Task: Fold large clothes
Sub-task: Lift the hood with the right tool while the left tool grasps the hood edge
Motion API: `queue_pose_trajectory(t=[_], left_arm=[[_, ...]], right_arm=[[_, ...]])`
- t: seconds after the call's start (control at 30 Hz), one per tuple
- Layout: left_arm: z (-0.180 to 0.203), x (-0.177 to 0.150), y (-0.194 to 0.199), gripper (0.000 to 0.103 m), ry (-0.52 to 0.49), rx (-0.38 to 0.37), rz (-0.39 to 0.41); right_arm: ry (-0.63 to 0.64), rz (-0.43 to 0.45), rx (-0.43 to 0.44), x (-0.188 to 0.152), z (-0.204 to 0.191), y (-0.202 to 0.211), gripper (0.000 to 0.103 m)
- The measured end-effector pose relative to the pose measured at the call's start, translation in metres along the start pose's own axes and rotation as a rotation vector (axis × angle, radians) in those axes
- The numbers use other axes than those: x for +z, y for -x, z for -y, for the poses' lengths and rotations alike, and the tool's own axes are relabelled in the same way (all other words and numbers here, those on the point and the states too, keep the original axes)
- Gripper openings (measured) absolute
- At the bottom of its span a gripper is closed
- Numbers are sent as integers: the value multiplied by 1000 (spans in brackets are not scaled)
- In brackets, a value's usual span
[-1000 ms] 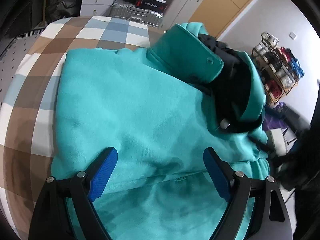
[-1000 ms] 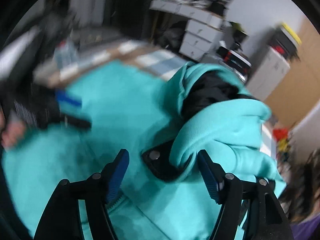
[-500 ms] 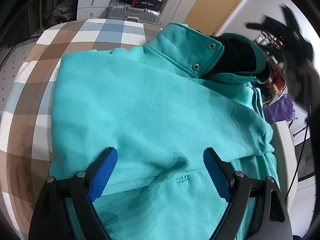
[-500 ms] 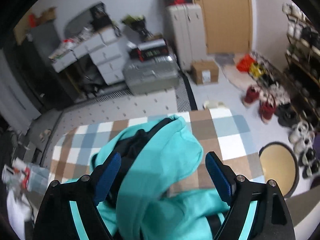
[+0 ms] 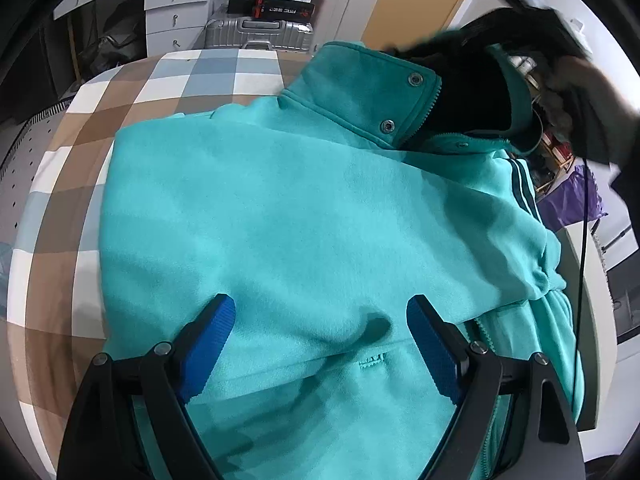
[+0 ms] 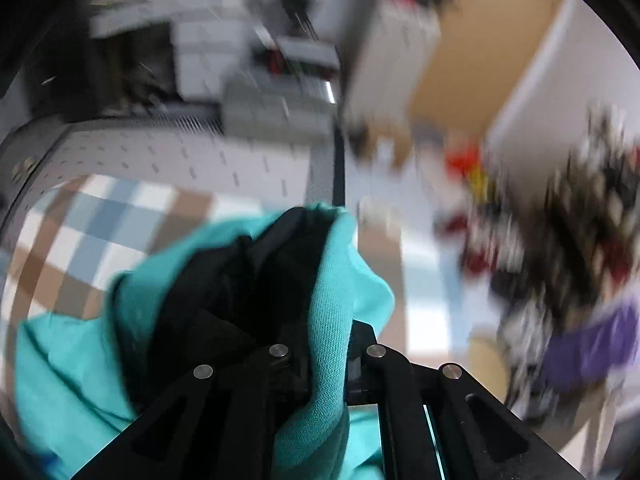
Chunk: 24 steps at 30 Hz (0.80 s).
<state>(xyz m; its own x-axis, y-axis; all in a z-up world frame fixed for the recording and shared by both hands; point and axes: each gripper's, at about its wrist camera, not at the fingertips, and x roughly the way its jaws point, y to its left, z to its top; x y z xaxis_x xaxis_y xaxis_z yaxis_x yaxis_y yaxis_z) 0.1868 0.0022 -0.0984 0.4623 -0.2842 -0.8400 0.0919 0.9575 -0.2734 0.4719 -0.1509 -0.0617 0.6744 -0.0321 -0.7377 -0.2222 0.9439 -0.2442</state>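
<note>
A large teal hooded jacket (image 5: 304, 216) with a black lining lies partly folded on the checked table (image 5: 68, 152). My left gripper (image 5: 320, 336) hovers open just above its lower part, blue pads apart, nothing between them. My right gripper (image 6: 328, 360) is shut on the teal hood (image 6: 332, 280), whose black lining (image 6: 256, 276) bulges to the left of the jaws. In the left wrist view the hood (image 5: 472, 92) is at the jacket's top right, with the blurred right gripper above it.
A silver suitcase (image 5: 260, 32) and white drawers (image 5: 168, 12) stand beyond the table's far edge. A shoe rack (image 6: 580, 216) and a purple bag (image 6: 592, 344) are on the right. A black cable (image 5: 582, 240) hangs past the table's right side.
My right gripper was open around the hood and has now shut on it, and its view is swinging. My left gripper has stayed open above the jacket, which shifted slightly.
</note>
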Motion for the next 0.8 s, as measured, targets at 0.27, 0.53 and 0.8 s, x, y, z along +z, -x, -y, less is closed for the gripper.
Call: queue_pose_trajectory(t=[0.27,0.53,0.8], left_arm=[[5,9,39,85,-30,-18,144],[5,51,66,85,5,-44,288],[66,151,51,85,-252,83,249]], right_arm=[[307,432,82,-106,-50,129,7],[288,477,184,-199,-69,148,8],[58,439,308,-215,-50,138,8]])
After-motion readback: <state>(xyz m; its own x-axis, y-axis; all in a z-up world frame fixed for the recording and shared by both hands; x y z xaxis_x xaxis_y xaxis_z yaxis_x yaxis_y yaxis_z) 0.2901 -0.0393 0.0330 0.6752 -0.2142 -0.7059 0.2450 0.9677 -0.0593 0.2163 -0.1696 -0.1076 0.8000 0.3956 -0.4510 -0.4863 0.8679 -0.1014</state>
